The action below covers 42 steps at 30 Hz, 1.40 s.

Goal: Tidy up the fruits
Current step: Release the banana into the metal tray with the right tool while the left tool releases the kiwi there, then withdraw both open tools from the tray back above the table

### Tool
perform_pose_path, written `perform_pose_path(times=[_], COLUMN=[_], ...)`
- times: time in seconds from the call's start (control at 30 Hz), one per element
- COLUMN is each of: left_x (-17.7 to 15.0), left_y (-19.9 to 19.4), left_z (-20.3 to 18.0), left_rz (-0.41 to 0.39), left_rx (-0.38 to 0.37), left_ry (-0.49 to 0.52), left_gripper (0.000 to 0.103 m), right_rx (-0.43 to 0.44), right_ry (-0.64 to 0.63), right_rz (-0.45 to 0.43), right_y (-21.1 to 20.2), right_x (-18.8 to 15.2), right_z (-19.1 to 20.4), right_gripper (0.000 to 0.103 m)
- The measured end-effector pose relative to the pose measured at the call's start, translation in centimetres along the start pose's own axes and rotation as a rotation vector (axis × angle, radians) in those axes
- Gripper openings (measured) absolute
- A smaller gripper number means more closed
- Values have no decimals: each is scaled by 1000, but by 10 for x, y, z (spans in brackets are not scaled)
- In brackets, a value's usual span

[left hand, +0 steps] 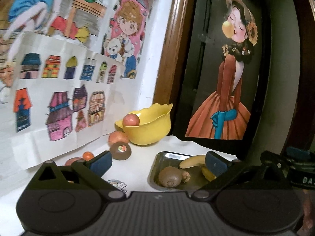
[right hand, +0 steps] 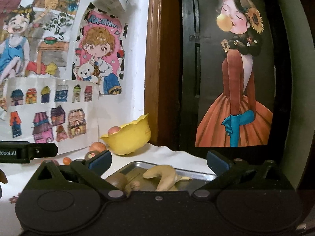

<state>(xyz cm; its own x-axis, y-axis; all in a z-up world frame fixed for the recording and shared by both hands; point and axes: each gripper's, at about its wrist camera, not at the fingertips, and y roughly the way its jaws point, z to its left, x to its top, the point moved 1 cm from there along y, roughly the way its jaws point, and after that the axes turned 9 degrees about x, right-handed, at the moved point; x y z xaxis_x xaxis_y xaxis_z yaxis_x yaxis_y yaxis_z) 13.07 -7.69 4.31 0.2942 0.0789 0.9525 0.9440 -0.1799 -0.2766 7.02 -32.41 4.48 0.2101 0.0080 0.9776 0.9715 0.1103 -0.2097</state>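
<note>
A yellow scalloped bowl [left hand: 149, 125] stands at the back with a pink-red apple [left hand: 131, 120] in it. Beside it on the white table lie another reddish fruit [left hand: 117, 137], a brown kiwi with a sticker [left hand: 120, 151] and a small orange fruit [left hand: 88, 155]. A steel tray [left hand: 166, 157] holds a kiwi [left hand: 170, 176], a small brown fruit [left hand: 185, 176] and bananas [left hand: 194, 160]. My left gripper [left hand: 158, 164] is open, empty, above the tray's left side. My right gripper [right hand: 159, 162] is open and empty over the tray [right hand: 196, 174], with a banana [right hand: 163, 175] just ahead of it. The bowl [right hand: 128, 137] stands behind it.
Coloured drawings [left hand: 59, 98] hang on the white wall at left. A wooden frame [left hand: 173, 49] and a dark panel with a painted figure [left hand: 226, 78] close the back right. The left gripper's body [right hand: 25, 151] shows at the right view's left edge.
</note>
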Motion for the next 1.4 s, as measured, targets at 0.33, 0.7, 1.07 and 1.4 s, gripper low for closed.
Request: perform_pose_path(times=[0.33,0.7,1.07,1.4], left_x=[-14,-33,-43,-51], left_y=[-47,-76,-76,-74], left_z=[30,50,66,85], left_rz=[0,39,71,102], left_rx=[18,42,63,88], left_ry=[-18,2,-11,-16], left_gripper=[103,103,103,103], right_rx=[0,49,95,132], right_ry=[-45,-18,12,4], right_rz=[33,106,185,233], right_y=[-41,-59,-60,-48], right_x=[-28,-52,-67,-73], right_z=[44,76,96,113], right_gripper=[102,102,102,102])
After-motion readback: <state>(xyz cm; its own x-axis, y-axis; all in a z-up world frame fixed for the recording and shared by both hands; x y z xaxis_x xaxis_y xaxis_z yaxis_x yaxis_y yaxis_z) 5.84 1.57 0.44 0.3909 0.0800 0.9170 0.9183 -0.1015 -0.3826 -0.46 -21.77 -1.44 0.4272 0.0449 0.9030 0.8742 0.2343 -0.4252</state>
